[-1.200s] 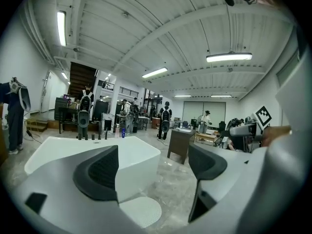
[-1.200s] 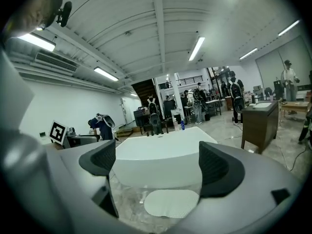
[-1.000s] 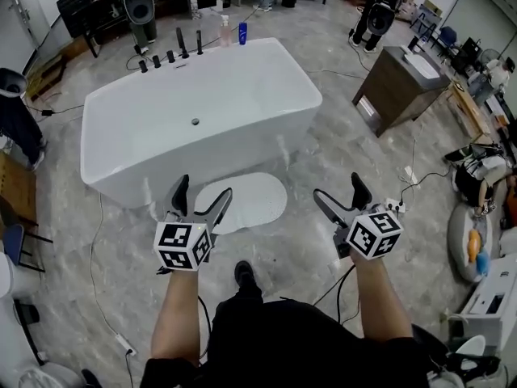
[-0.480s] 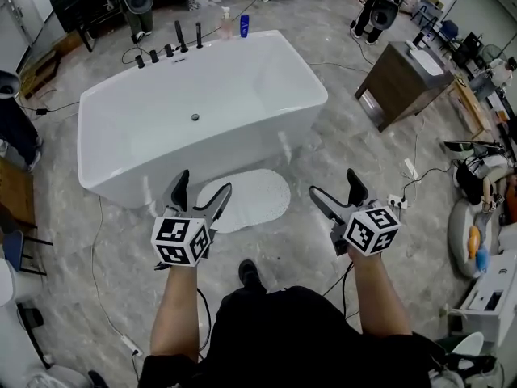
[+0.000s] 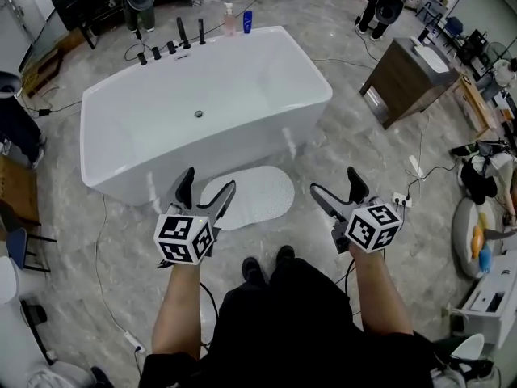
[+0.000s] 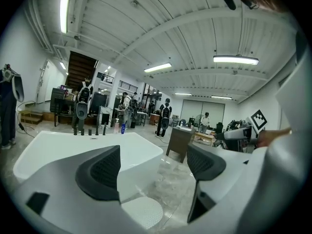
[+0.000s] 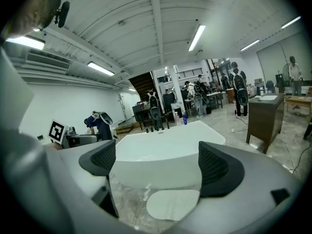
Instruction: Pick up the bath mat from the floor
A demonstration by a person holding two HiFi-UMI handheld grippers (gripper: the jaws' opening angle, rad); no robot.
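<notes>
White bath mat (image 5: 257,194) in all views; black shoes (image 5: 253,271), head view only.

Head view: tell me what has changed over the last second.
The person has taken a small step toward the bath mat: a second shoe now shows beside the first shoe. Nothing was gripped or let go. The left gripper and right gripper stay open and empty above the floor, and the mat still lies flat by the bathtub, untouched.
</notes>
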